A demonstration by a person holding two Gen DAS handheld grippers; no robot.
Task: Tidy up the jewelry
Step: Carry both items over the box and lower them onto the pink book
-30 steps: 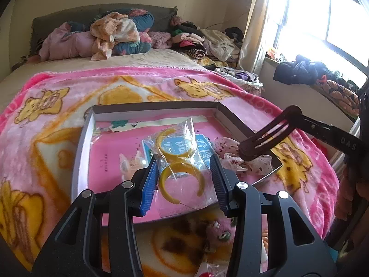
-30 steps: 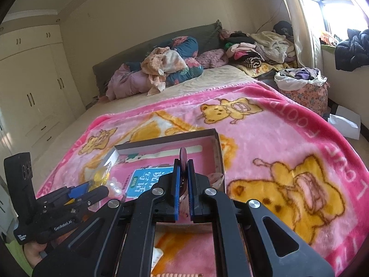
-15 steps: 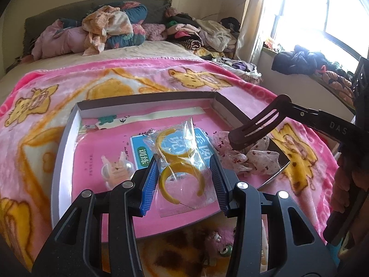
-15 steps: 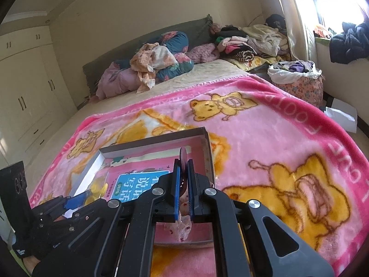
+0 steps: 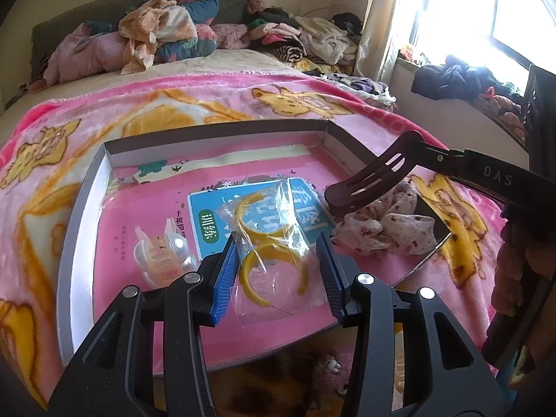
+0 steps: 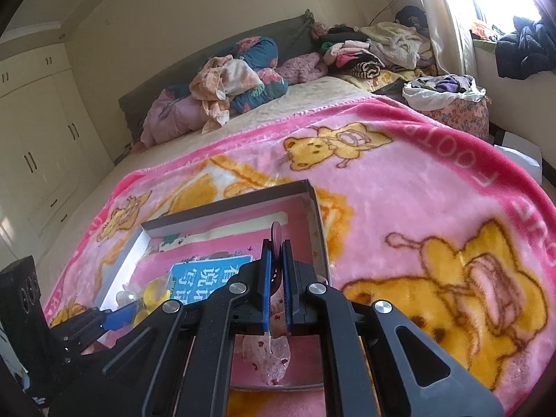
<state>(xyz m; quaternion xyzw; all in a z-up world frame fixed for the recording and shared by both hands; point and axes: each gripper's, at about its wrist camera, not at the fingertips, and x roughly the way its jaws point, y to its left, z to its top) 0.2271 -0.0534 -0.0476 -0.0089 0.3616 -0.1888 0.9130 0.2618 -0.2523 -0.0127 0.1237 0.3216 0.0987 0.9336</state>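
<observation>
Between the left gripper's (image 5: pixel 278 274) blue-padded jaws lie yellow bangles (image 5: pixel 267 264) in a clear bag. Beyond them, the grey-walled tray (image 5: pixel 83 208) has a pink floor and a blue label with white characters. The dark brown hair clip (image 5: pixel 371 180) hangs over a white scrunchie (image 5: pixel 385 226) speckled red. The blanket (image 6: pixel 399 191) is pink with yellow bears.

A pink blanket (image 5: pixel 215 100) with yellow bears covers the bed's near end. Heaped clothes (image 5: pixel 156 38) lie along the far edge against the headboard (image 6: pixel 208 69). A floral basket (image 6: pixel 455 111) stands beside the bed's right edge, under the window (image 5: pixel 486 7)
</observation>
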